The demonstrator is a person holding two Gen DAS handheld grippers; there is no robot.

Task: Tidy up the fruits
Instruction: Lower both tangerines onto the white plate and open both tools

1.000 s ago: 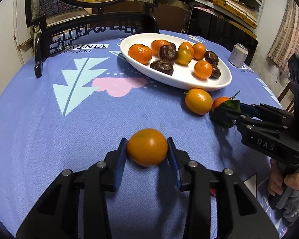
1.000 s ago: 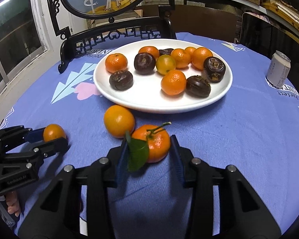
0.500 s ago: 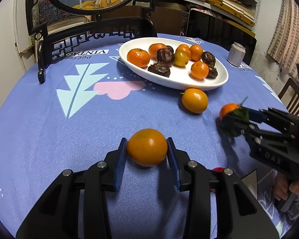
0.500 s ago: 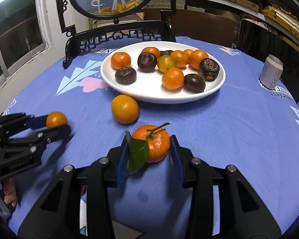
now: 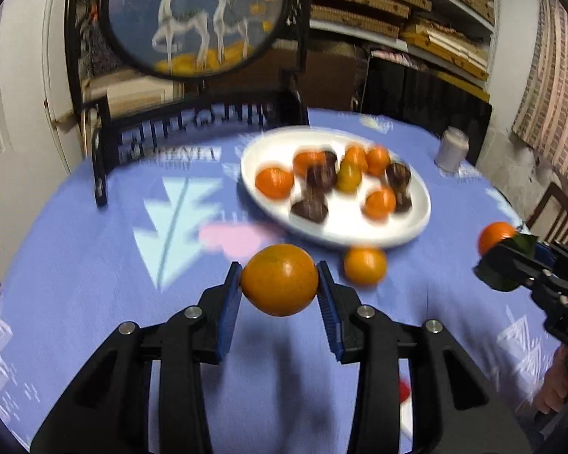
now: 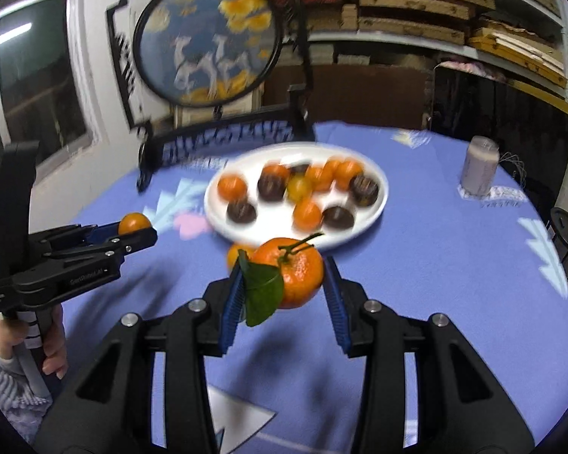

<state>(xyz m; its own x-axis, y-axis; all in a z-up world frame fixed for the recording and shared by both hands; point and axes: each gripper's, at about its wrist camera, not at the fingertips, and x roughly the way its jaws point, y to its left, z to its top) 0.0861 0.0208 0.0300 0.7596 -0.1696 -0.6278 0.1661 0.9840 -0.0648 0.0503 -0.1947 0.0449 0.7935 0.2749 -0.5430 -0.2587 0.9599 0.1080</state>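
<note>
My left gripper [image 5: 280, 283] is shut on a smooth orange [image 5: 279, 285] and holds it in the air above the blue tablecloth. My right gripper [image 6: 284, 278] is shut on a leafy tangerine [image 6: 293, 278] with a stem, also lifted. Each gripper shows in the other view: the right one [image 5: 505, 255] at the right edge, the left one [image 6: 138, 227] at the left. A white plate [image 5: 416, 223] with several tangerines and dark fruits lies beyond both. One loose orange [image 5: 364, 270] lies on the cloth before the plate; it is half hidden in the right wrist view [image 6: 234, 255].
A drink can [image 6: 479, 168] stands at the far right of the table. A black carved stand with a round deer picture [image 5: 193, 15] rises behind the plate. A dark chair [image 6: 500, 113] and shelves are at the back. The scene is motion-blurred.
Both grippers have risen from the table with their fruit; the views now look from higher up and tilted upward. The loose orange and the plate have not moved.
</note>
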